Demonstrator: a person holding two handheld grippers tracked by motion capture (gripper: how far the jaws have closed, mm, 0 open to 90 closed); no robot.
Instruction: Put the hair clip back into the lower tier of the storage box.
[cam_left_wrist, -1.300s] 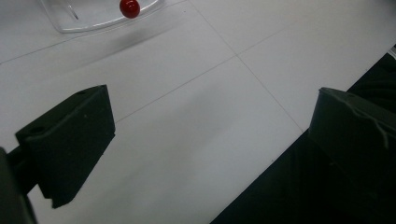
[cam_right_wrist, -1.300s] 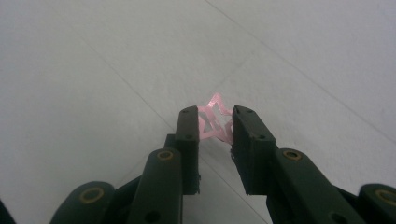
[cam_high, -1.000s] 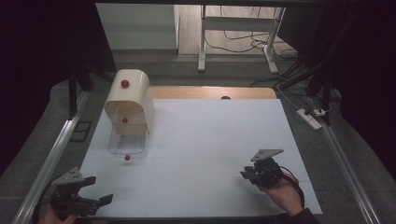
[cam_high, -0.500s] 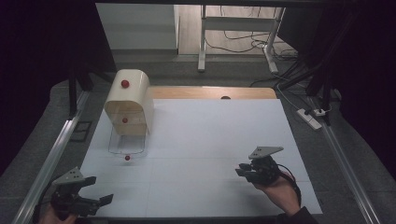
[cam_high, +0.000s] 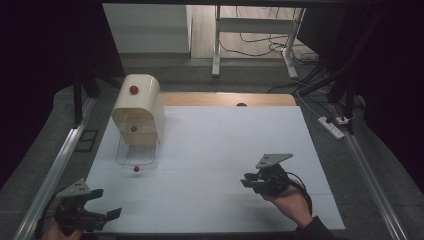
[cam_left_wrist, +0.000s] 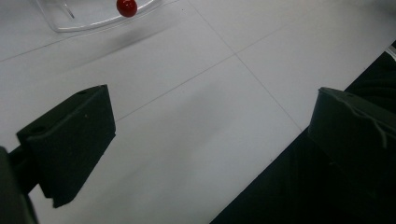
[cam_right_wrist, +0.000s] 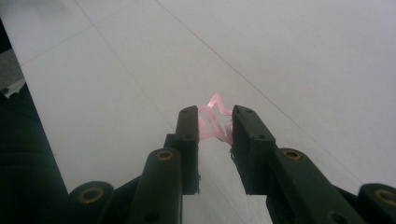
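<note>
Left gripper (cam_high: 82, 207) at table's near-left corner, jaws wide apart, empty | box (cam_high: 137, 110) at far left, its clear drawer (cam_high: 135, 157) pulled out, apparently waiting | right gripper (cam_right_wrist: 215, 128) near right edge, jaws clamped on star (cam_right_wrist: 215, 119): pink, thin, translucent outline | I judge pickup done, delivery left.

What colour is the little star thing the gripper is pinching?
Pink. The star-shaped piece sits between the right gripper jaws, clearest in the right gripper view.
</note>
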